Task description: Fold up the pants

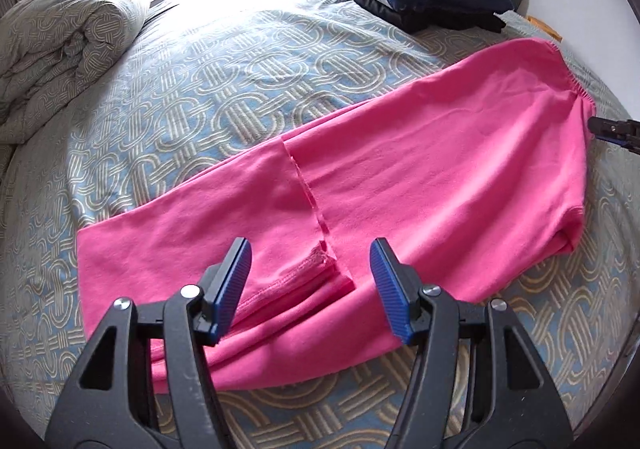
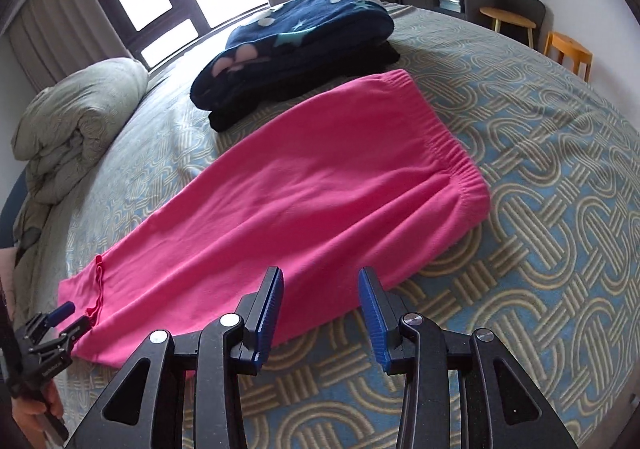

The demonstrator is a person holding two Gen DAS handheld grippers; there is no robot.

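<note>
Pink pants (image 1: 400, 177) lie flat on the bed, folded lengthwise, with the leg cuffs folded back over the legs at the near left. The elastic waistband (image 2: 444, 137) is at the far right end. My left gripper (image 1: 310, 269) is open, hovering just above the folded cuff edge (image 1: 316, 261). It also shows in the right wrist view (image 2: 70, 315) at the pants' left end. My right gripper (image 2: 320, 301) is open and empty, over the pants' near edge close to the waist end. Its tip shows at the left wrist view's right edge (image 1: 612, 131).
The bed (image 1: 224, 97) has a blue and beige patterned cover. A folded navy blanket (image 2: 296, 37) on dark clothes lies behind the pants. A rolled duvet (image 1: 60, 49) sits at the far left. Stools (image 2: 568, 49) and a cabinet stand beyond the bed.
</note>
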